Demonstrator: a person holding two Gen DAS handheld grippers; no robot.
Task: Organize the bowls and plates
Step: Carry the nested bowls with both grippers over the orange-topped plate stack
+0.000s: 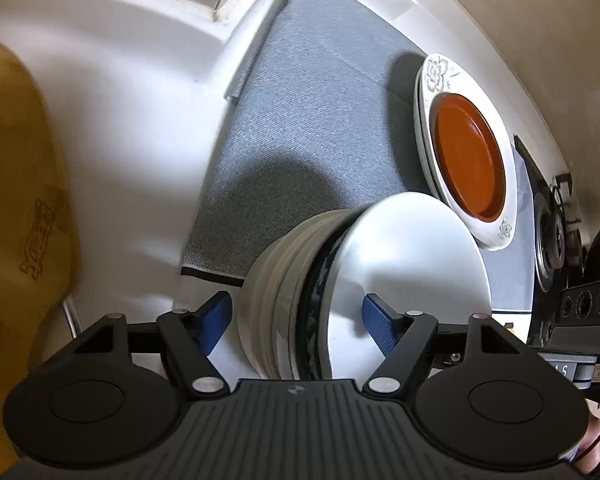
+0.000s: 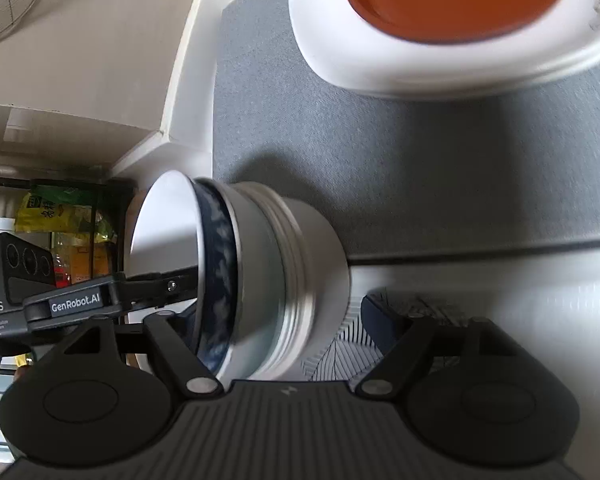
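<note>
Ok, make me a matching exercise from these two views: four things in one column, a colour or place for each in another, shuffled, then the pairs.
Things:
1. top bowl of the bowl stack
2. small plate
3. mat
4. left tool

Descriptions:
A. grey, spread under the dishes
B. orange-brown, lying on the white flowered plates
C. fingers straddling the bowl stack, one inside the top bowl
D. white inside, dark blue patterned band outside

Pairs: 1-D, 2-B, 3-A, 4-C
</note>
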